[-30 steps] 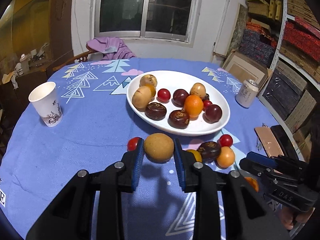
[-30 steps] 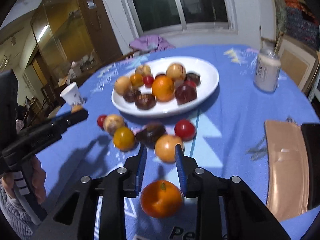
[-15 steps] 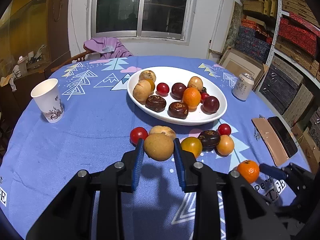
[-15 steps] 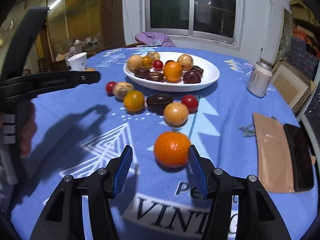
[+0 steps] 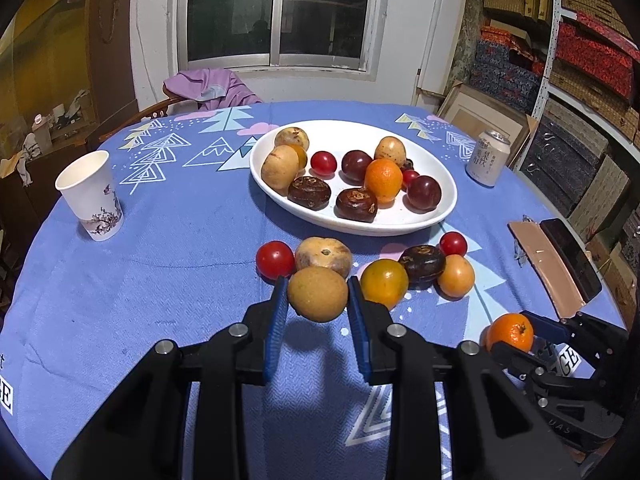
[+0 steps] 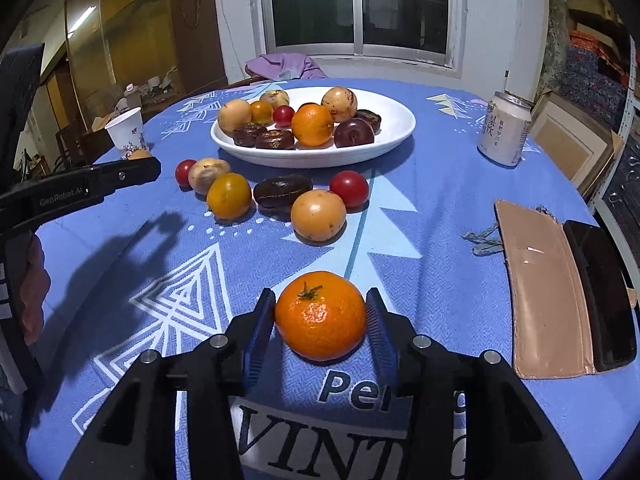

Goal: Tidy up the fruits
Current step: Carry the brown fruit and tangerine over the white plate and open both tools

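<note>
Gripping a round, matte tan-brown fruit (image 5: 318, 294) between ribbed blue pads, the left gripper (image 5: 318, 304) holds it clear above the woven blue tablecloth (image 5: 160, 280), shadow beneath. The right gripper (image 6: 321, 322) brackets a glossy, dimpled orange mandarin with green stem (image 6: 321, 315) resting on the cloth; its jaws have just been closing, left pad at the skin, right pad just beside it, contact uncertain. Loose fruits lie between the mandarin and the white oval ceramic plate (image 6: 396, 136) of mixed fruit.
</note>
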Demonstrator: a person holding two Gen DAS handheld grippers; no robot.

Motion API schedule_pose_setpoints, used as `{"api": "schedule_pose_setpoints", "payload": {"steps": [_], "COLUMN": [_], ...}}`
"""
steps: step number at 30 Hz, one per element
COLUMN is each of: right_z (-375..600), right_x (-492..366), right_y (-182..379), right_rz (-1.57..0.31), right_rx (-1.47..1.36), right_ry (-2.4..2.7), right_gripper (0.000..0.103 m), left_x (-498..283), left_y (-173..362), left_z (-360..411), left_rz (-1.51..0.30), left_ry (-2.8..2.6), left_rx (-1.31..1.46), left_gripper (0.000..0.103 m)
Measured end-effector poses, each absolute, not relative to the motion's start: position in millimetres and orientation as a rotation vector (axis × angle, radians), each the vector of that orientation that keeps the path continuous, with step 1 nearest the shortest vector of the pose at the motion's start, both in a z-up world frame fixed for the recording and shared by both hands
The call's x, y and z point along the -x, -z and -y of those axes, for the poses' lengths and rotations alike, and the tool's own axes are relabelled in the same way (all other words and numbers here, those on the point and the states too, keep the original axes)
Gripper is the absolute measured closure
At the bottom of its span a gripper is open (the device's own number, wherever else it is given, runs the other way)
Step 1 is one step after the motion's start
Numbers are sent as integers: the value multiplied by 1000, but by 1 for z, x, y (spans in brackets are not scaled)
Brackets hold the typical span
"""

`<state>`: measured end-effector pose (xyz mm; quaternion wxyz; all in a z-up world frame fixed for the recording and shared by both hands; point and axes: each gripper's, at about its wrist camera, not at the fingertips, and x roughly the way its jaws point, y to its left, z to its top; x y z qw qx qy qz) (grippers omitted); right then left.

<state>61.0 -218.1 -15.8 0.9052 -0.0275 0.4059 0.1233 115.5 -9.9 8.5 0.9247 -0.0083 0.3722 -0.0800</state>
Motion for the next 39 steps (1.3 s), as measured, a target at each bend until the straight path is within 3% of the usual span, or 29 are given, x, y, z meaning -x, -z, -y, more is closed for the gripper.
{"api": "schedule_pose_setpoints", "payload": {"steps": [9, 18, 25, 33, 35, 36, 37, 39], "right_z": [230, 234, 239, 243, 245, 246, 247, 246], "right_x": [-67, -165, -243, -264, -267, -268, -268, -267], "right_y": [-1, -68, -41, -16, -12, -11, -12, -15], "right_rz": [-823, -746, -806, -822, -830, -827, -822, -813], "right_rx": [-33, -181, -260, -248, -280, -300, -302, -286], "right_ry": [-279, -246, -181, -150, -155, -160, -157, -160], "right_gripper": [57, 57, 57, 55, 51, 42, 41, 41], "left_x": [-130, -190, -228, -253, -255, -254, -254, -251], "left_y": [-15, -51, -22, 4, 6, 6, 5, 2], "left_z": [6, 34, 58, 45, 44, 44, 42, 40], "left_rz": [-767, -727, -766, -818, -819, -815, -807, -793], "left_ry": [147, 153, 159, 167, 167, 168, 169, 164], "left_rx": [41, 35, -12, 41, 35, 36, 41, 50], "left_gripper": [74, 74, 74, 74, 69, 60, 52, 46]}}
